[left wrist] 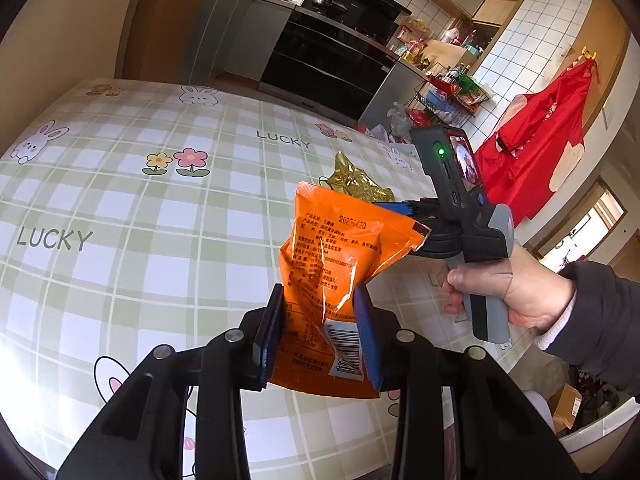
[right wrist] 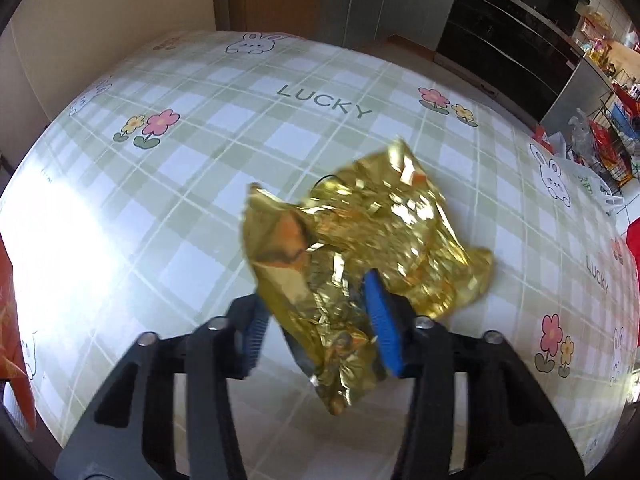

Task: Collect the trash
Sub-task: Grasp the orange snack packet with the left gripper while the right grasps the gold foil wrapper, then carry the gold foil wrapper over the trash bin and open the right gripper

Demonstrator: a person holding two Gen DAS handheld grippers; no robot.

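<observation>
A round table [left wrist: 120,184] under a green checked cloth printed with rabbits, flowers and the word LUCKY lies below both grippers. Beyond the fingers, past the table's far edge, stand a black stove [left wrist: 332,52] with pots on top and a wire rack [left wrist: 448,100] of packets, and a red apron [left wrist: 536,160] hangs on the tiled wall to the right of the right gripper. The left gripper [left wrist: 318,332] has its two blue pads pressed against the lower part of an orange snack bag [left wrist: 336,256], which stands up from between them with its open top flared above the fingertips, off the cloth. Just past that bag's top, the person's right hand [left wrist: 504,292], in a dark sleeve, grasps the handle of the right gripper [right wrist: 316,328]. A crumpled gold wrapper [right wrist: 360,240] sits between its fingers, spreading forward and to both sides of the tips; the right pad [right wrist: 380,316] lies against the foil, the left pad is blurred and partly hidden behind it. I cannot tell whether the wrapper is firmly pinched, nor whether it touches the cloth.
</observation>
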